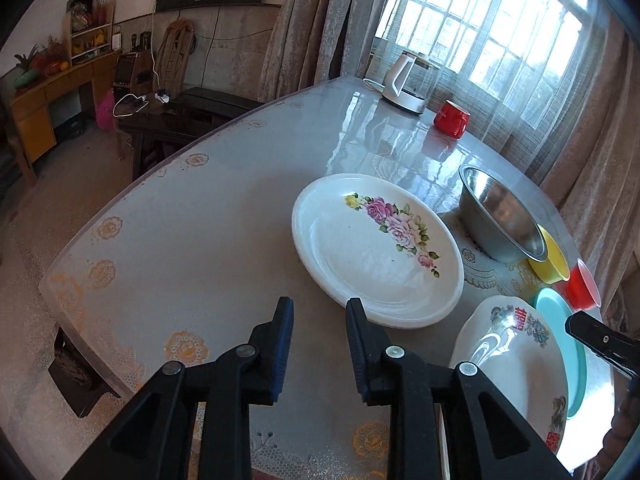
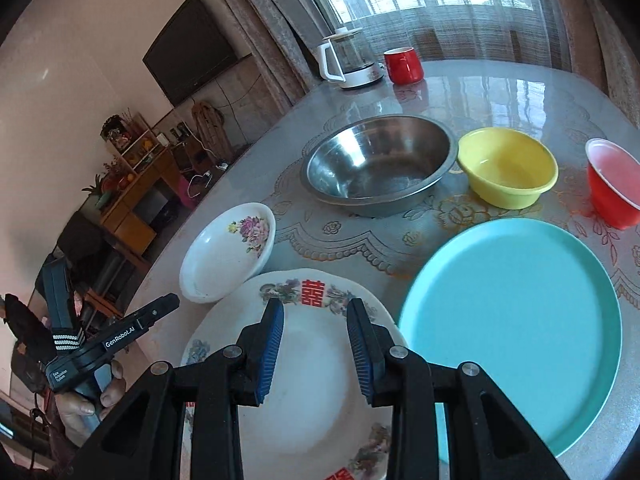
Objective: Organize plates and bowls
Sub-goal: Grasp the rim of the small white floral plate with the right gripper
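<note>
White rose plate (image 1: 376, 248) just beyond the empty, parted left tool (image 1: 319, 312); right tool (image 2: 315, 312) likewise parted, empty

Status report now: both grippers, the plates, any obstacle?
Left gripper open, empty, beside rose plate. Right gripper open, empty, over red-character plate. Nothing in the way.

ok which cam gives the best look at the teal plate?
Right wrist: the teal plate shows nearly whole, face-on, beside the plate with red characters. Left wrist shows only a thin teal sliver at the frame's right, mostly hidden behind that plate.
</note>
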`<state>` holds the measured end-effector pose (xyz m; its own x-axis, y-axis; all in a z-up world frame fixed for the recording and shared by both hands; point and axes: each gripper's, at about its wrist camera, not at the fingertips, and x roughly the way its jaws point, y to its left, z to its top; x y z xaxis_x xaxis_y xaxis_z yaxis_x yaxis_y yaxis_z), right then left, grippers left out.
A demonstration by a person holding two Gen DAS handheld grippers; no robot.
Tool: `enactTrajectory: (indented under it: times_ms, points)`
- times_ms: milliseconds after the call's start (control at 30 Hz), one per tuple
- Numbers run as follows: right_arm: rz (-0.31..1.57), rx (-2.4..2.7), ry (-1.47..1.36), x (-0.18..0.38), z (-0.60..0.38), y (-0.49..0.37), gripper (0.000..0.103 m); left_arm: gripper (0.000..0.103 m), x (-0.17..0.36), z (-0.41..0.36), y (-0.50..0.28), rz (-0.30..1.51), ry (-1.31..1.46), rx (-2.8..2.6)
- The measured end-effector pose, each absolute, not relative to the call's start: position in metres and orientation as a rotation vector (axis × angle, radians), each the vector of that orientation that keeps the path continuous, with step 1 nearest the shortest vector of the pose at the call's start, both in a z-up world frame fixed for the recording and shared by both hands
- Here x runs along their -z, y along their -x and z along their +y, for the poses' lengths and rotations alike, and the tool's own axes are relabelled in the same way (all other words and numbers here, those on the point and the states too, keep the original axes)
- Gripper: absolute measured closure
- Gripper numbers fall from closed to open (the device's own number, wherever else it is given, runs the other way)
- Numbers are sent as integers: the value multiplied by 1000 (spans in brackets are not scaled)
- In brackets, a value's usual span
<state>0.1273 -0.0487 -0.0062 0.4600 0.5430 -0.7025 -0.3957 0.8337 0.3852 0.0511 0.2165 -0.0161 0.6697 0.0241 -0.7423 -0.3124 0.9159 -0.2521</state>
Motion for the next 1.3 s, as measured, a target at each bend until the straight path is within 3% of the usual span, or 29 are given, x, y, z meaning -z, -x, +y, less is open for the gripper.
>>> enactTrajectory:
  times_ms: [467, 800, 933, 1300]
  points:
    - [1031, -596, -126, 26, 46, -193, 73, 75, 22, 246, -83, 811, 401, -173]
    - [1107, -540, -64, 54, 67, -216, 81, 76, 39, 241, -118, 869, 351, -143]
    - [1135, -543, -36, 63, 68, -219, 86, 80, 38, 235, -123, 867, 324, -148]
    - [1118, -552, -55, 63, 66, -216, 87, 80, 37, 231, -117, 866, 304, -145]
